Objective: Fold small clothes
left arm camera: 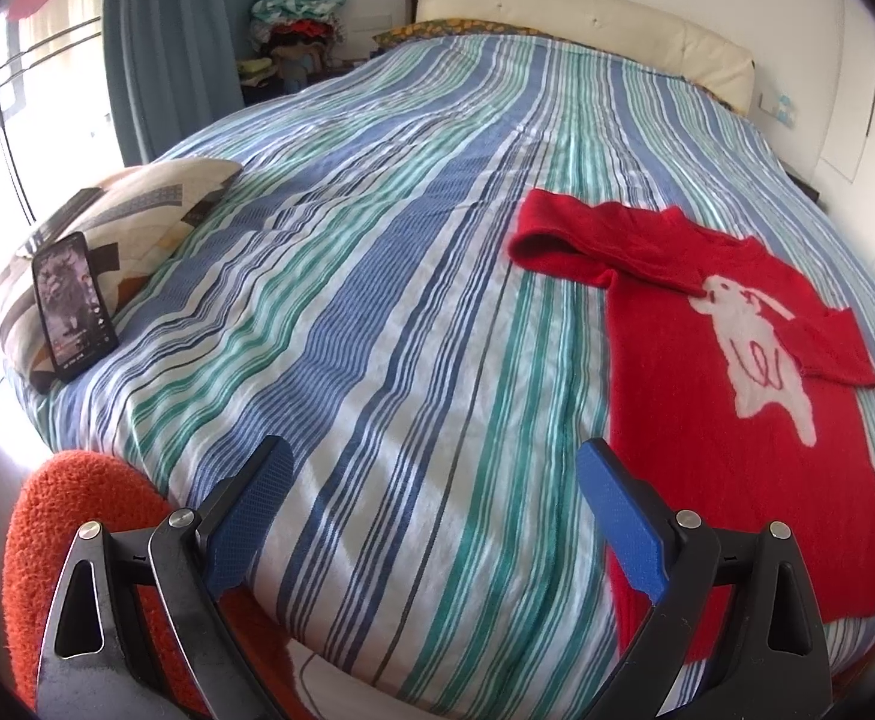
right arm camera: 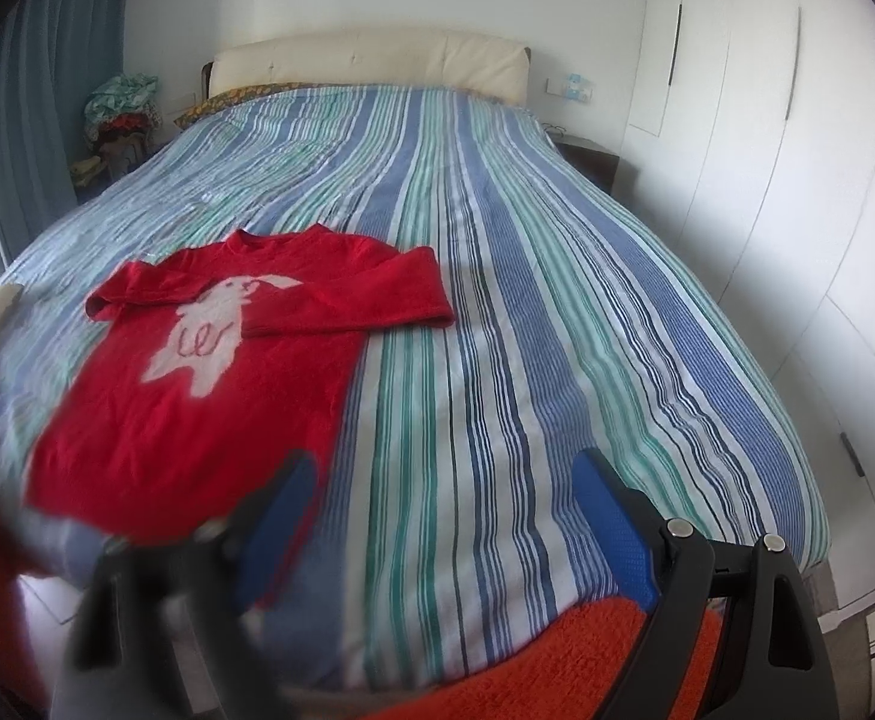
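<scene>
A small red sweater (left arm camera: 707, 372) with a white animal figure lies flat on the striped bedspread (left arm camera: 377, 276), both sleeves folded across its chest. In the right wrist view the sweater (right arm camera: 209, 372) lies left of centre. My left gripper (left arm camera: 437, 480) hangs open above the bed's near edge, left of the sweater's hem, with nothing between its blue pads. My right gripper (right arm camera: 443, 492) is open too, above the near edge just right of the sweater's hem, holding nothing; its left finger is blurred.
A phone (left arm camera: 74, 306) leans on a patterned cushion (left arm camera: 113, 240) at the bed's left side. Orange fuzzy fabric (left arm camera: 77, 516) shows below the bed edge in both views. White wardrobe doors (right arm camera: 797, 180) stand on the right, a cream headboard (right arm camera: 365, 60) at the far end.
</scene>
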A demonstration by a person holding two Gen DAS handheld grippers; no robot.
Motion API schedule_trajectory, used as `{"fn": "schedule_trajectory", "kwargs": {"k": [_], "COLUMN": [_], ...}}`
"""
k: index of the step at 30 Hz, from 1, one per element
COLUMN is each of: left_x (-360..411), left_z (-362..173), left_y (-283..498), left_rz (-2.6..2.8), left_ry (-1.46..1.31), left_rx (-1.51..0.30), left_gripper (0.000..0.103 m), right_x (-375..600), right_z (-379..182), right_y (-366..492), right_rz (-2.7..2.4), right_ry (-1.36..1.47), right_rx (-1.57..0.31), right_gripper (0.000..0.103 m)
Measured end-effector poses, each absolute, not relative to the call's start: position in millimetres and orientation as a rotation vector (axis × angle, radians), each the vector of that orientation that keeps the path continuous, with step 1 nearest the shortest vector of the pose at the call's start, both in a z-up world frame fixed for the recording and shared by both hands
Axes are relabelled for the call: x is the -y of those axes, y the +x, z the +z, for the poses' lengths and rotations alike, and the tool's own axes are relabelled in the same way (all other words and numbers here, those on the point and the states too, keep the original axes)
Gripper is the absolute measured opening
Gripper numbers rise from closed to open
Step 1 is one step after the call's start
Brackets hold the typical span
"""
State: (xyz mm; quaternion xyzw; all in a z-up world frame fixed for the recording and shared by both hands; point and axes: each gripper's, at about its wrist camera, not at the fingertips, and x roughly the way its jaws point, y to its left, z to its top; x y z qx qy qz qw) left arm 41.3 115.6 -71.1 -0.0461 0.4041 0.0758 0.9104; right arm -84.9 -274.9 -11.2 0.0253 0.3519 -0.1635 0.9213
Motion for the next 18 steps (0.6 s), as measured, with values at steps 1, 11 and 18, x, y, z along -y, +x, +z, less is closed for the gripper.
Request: {"fn": "schedule_trajectory", "kwargs": {"k": [1, 11, 18], "left_x": [-116, -112, -126], "left_z": [-72, -71, -79], "left_y": [42, 37, 39], "left_rz": [0.154, 0.161, 0.196], "left_ry": [-0.098, -0.056, -0.103], "left_rx": [-0.840, -0.833, -0.878], "left_gripper": [0.096, 0.096, 0.096], "right_x": [281, 216, 166], "right_z": [-1, -42, -108], "right_y": [-76, 97, 197], "right_rz": [-0.322, 0.068, 0.168], "right_ry": [0.049, -0.315, -0.398], "right_rx": [-0.732, -1.058, -1.044], "right_gripper": [0.086, 0.081, 0.057]}}
